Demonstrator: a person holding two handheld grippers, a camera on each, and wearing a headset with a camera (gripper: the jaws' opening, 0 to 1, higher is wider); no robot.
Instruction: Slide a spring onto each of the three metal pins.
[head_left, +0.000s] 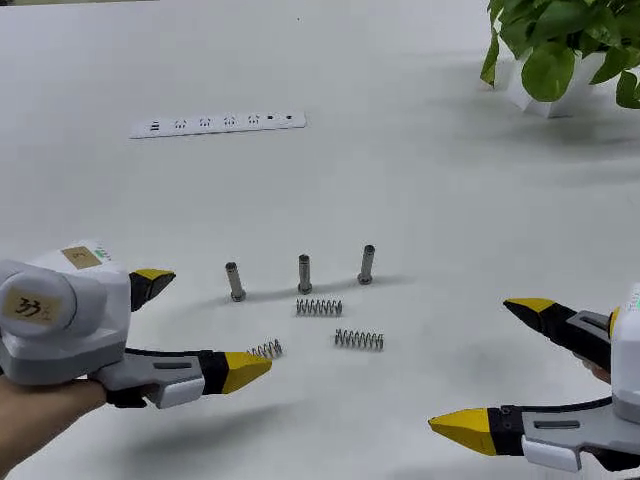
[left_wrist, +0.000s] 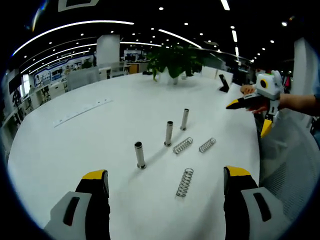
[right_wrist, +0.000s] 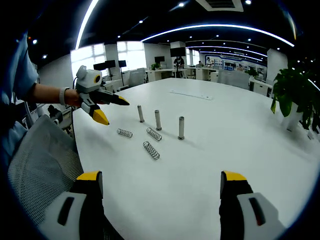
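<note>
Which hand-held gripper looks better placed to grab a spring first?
Left, probably. The left hand-held gripper is open with the nearest spring just beyond its jaw tips; the right hand-held gripper sits well off from the springs.

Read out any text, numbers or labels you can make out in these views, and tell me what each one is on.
"33": handwritten on the tan sticker on the body of the left tool.
Second tan sticker, on top of the same tool: it carries a mark, too blurred to read.
Power strip on the table: its markings are too small to read.
</note>
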